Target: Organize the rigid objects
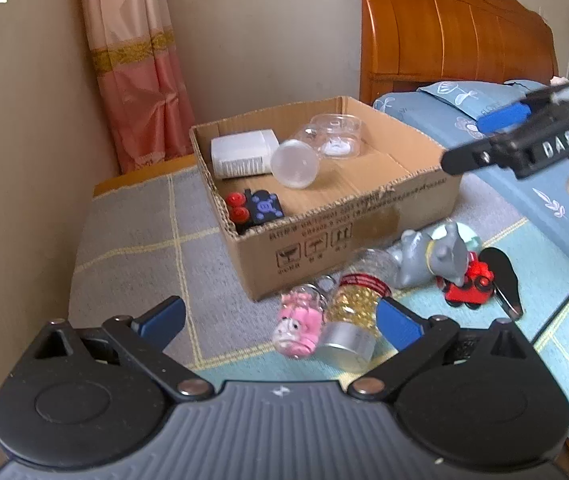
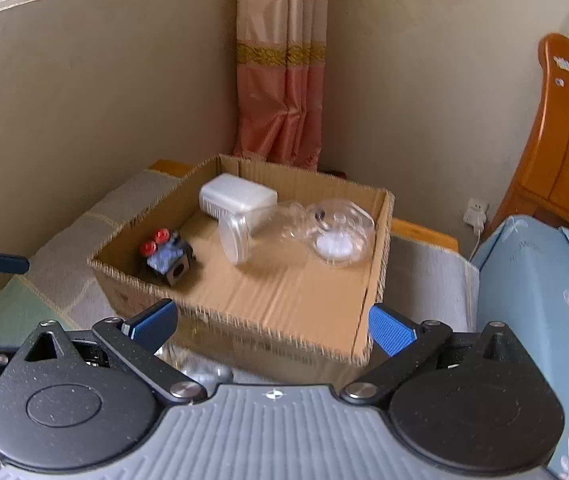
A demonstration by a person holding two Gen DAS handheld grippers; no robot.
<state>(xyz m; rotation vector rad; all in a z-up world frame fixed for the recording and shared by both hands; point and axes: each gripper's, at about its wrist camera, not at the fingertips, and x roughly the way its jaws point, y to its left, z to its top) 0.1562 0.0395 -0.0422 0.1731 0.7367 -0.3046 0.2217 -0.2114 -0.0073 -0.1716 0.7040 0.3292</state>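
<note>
Both hand-held grippers empty, fingers spread, by an open cardboard box (image 1: 324, 216).

The left hand-held gripper (image 1: 280, 318) hovers over a pink pig figure (image 1: 297, 330) and a jar of gold beads (image 1: 354, 320) on the cloth-covered surface (image 1: 132, 248), beside a grey figure (image 1: 436, 256) and red toy train (image 1: 466, 282). In the box lie a black cube (image 1: 258, 208), white container (image 1: 240, 154) and clear jars (image 1: 332, 136). The right hand-held gripper (image 2: 272, 324) hangs above the box's near wall.

**Materials and finishes**

Cardboard box (image 1: 348, 216): matt brown corrugated paperboard, rough cut edges. Clear jar (image 2: 260, 232): glossy transparent plastic. White container (image 2: 236, 200): smooth matt plastic. Bead bottle (image 1: 354, 320): shiny gold beads, brushed metal cap. Pink pig (image 1: 298, 326): glossy moulded figure. Headboard (image 1: 452, 28): lacquered wood. Table cover (image 1: 132, 240): woven checked cloth.
</note>
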